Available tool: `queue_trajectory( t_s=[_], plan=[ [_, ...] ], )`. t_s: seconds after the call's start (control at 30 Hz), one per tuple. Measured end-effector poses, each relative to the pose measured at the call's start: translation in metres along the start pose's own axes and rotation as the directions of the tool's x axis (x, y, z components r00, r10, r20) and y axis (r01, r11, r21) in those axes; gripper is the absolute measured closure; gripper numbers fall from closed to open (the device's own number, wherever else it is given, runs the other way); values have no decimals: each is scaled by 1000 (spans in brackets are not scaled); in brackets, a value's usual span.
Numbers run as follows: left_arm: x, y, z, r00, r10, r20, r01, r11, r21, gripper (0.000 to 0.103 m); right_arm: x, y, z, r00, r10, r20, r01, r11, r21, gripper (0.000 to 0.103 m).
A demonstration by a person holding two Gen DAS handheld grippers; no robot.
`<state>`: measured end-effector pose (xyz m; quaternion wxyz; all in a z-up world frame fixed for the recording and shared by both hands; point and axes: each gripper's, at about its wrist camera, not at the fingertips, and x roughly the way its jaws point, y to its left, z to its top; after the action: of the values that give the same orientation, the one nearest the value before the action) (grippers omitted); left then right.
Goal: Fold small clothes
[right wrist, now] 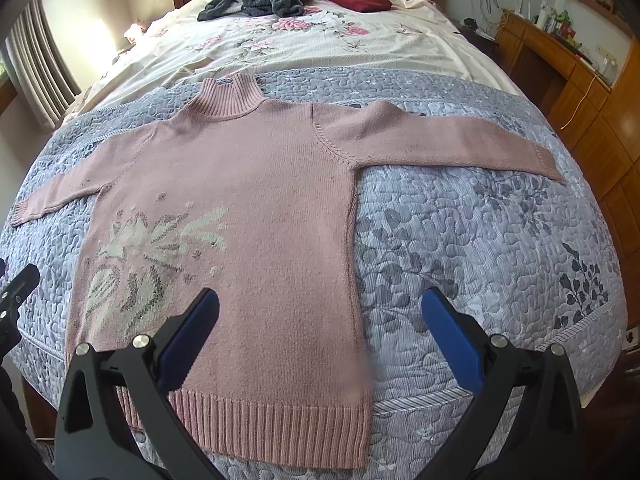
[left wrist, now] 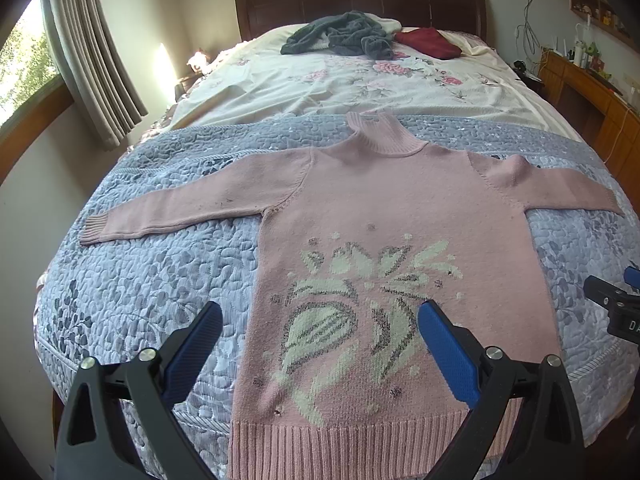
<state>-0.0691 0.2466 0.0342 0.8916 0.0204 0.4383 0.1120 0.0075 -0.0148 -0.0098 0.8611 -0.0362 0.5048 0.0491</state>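
A pink knit turtleneck sweater (left wrist: 372,200) with a cream and grey floral pattern lies flat, front up, on the quilt, both sleeves spread out sideways. My left gripper (left wrist: 320,312) hovers open above the sweater's lower left part, nothing between its blue pads. In the right wrist view the same sweater (right wrist: 248,184) fills the middle, and my right gripper (right wrist: 320,304) hangs open above its lower right side seam, holding nothing. The right gripper's black body (left wrist: 616,304) shows at the right edge of the left wrist view.
The bed carries a grey-blue quilted cover (right wrist: 480,248) and a floral sheet (left wrist: 360,80). A dark grey garment (left wrist: 340,36) and a dark red garment (left wrist: 430,42) lie near the headboard. Wooden desk (right wrist: 560,64) to the right, curtains (left wrist: 92,52) and window to the left.
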Motion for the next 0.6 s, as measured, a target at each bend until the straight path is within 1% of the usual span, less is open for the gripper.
queue_trajectory(
  t_s=[0.6],
  plan=[
    [-4,4,2,1000,10,11,-10,1000,3,4,-2,0,1,1000,7,12,-7,1000,-1,3]
  ],
)
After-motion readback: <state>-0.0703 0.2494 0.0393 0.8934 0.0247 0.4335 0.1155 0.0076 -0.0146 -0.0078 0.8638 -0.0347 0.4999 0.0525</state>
